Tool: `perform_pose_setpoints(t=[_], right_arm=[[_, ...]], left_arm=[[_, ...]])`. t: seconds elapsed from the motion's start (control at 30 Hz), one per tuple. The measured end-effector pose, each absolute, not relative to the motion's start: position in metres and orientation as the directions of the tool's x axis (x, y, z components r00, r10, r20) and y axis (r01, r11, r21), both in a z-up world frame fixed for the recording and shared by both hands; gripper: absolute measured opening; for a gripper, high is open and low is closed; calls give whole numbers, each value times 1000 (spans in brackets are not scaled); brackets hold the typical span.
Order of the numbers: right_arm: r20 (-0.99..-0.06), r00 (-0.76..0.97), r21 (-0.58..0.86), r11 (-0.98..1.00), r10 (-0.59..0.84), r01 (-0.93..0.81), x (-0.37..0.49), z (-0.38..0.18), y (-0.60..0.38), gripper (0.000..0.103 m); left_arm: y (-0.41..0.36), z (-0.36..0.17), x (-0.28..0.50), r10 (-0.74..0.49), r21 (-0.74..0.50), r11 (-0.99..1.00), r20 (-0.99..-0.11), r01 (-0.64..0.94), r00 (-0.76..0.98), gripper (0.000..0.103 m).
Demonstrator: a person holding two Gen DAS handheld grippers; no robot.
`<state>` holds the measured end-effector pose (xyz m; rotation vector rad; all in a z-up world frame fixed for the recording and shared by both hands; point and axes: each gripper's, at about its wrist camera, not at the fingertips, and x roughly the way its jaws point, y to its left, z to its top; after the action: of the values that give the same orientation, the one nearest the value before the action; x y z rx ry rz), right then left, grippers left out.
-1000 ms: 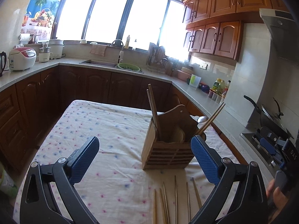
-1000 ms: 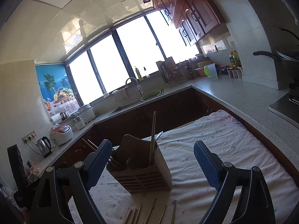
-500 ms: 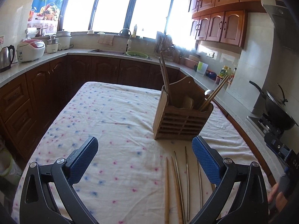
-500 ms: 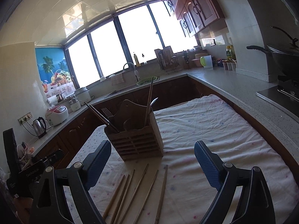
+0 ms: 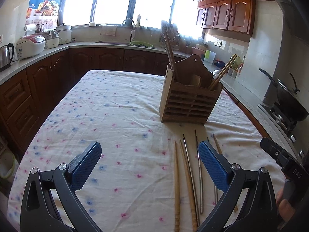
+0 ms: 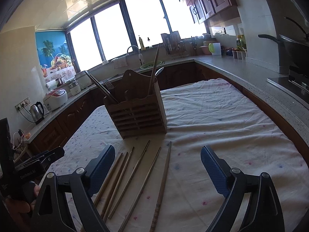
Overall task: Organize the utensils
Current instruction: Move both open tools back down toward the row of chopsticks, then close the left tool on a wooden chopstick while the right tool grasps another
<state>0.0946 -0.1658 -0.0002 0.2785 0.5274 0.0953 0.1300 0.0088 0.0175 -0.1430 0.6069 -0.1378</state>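
A slatted wooden utensil holder (image 5: pixel 190 102) (image 6: pixel 138 114) stands on the flower-print tablecloth (image 5: pixel 108 116) (image 6: pixel 222 119), with chopsticks, a spoon and a fork upright in it. Several loose chopsticks (image 5: pixel 188 176) (image 6: pixel 135 172), wooden and metal, lie side by side in front of the holder. My left gripper (image 5: pixel 148 162) hovers open over the cloth, left of the chopsticks, its right finger above some of them. My right gripper (image 6: pixel 157 166) is open above the chopsticks, nothing between its pads. The right gripper's body (image 5: pixel 283 160) shows at the left wrist view's right edge.
Dark wood cabinets and a stone counter (image 6: pixel 241 67) wrap around the table. A wok on a stove (image 5: pixel 287 100) sits to the right. A rice cooker (image 5: pixel 30 45), kettle (image 6: pixel 37 110) and sink (image 5: pixel 114 42) line the far counter under the windows.
Both grippers have come down and tilted toward the table. The holder now sits higher in both views, and far more of the loose chopsticks shows in front of it.
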Motion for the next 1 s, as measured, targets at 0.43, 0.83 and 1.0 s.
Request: perform_pose_setpoints(t=[0.43, 0.83, 1.0], right_arm=[[-611, 748, 328, 943, 259, -58, 141, -25, -153, 57], [-719, 642, 322, 946, 264, -30, 191, -60, -144, 32], [-757, 607, 275, 961, 241, -38, 210, -71, -135, 25]], left_arm=[[-14, -9, 175, -256, -180, 967, -696, 182, 671, 84], [-43, -39, 218, -290, -170, 951, -784, 260, 549, 49], [-52, -52, 233, -295, -168, 944, -816, 283, 497, 26]])
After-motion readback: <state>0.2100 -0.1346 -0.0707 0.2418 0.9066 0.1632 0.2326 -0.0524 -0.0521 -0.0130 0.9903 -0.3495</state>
